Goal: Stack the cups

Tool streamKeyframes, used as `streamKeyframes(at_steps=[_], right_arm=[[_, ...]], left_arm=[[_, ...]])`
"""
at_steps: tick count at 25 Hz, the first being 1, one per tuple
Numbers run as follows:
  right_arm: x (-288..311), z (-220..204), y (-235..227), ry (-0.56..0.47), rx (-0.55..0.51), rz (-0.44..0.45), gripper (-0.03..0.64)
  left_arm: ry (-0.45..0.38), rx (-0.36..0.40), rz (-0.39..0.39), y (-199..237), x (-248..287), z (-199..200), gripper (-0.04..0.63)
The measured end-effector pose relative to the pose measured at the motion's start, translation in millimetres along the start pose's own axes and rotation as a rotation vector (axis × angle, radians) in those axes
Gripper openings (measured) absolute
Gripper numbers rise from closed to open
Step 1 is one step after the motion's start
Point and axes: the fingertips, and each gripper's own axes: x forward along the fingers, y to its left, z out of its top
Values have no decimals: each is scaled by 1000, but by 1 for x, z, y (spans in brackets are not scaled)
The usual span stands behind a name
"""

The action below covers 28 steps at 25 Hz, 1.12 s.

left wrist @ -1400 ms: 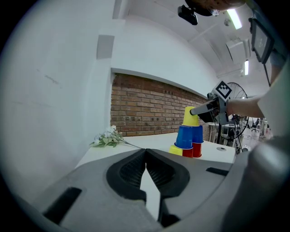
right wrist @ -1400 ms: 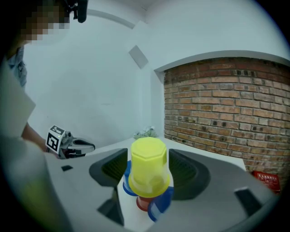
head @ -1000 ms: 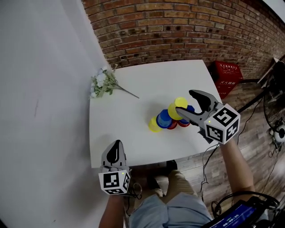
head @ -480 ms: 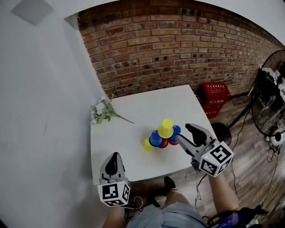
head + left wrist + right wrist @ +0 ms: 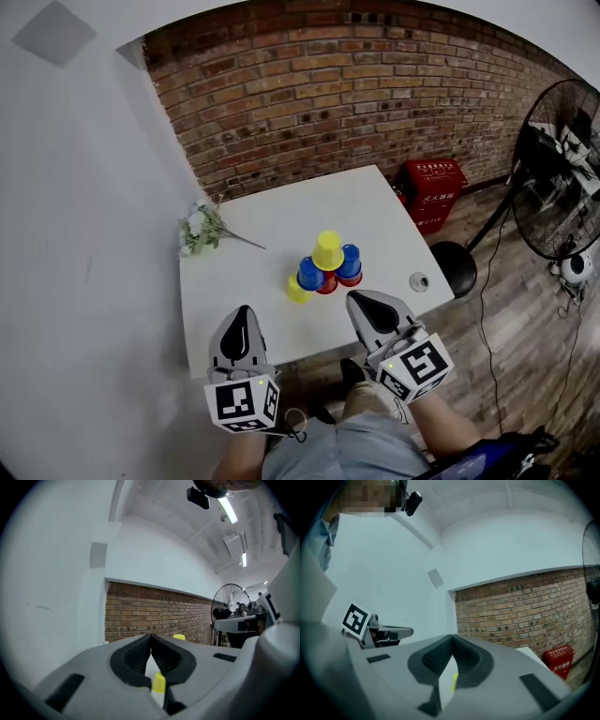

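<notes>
While left tongs (image 5: 242, 311) hang, cups (image 5: 325, 265) beyond — apart

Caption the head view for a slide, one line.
Cups stacked in a pyramid on the white table; left gripper and right gripper shut, empty.

White table (image 5: 281, 220), cup pyramid (image 5: 324, 266), flower sprig (image 5: 200, 230)

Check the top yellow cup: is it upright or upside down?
Upside down: the top yellow cup is narrow above, wide below, and rests on two blue cups.
</notes>
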Motion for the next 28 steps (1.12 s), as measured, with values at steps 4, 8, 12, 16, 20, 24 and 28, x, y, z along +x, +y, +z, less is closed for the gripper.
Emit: streamKeyframes(at_steps=[4, 8, 12, 16, 20, 24, 28], right_arm=[[-3, 0, 13, 11, -96, -17, 5], [-12, 5, 17, -7, -105, -28, 5], [-16, 6, 20, -15, -114, -32, 5], [-18, 7, 24, -23, -133, -26, 3], [-17, 5, 29, -13, -128, -15, 3], [-14, 0, 33, 1, -112, -11, 3], [-10, -1, 31, -2, -139, -13, 3]], left_arm=[[-23, 13, 0, -7, -6, 9, 6], [-46, 32, 3, -15, -15, 20, 6], [-64, 49, -2, -22, -21, 26, 6], [-64, 52, -13, -29, -24, 25, 6], [-63, 60, -18, -31, -27, 25, 6], [-63, 65, -20, -29, -27, 23, 6], [-61, 57, -24, -27, -25, 22, 6]])
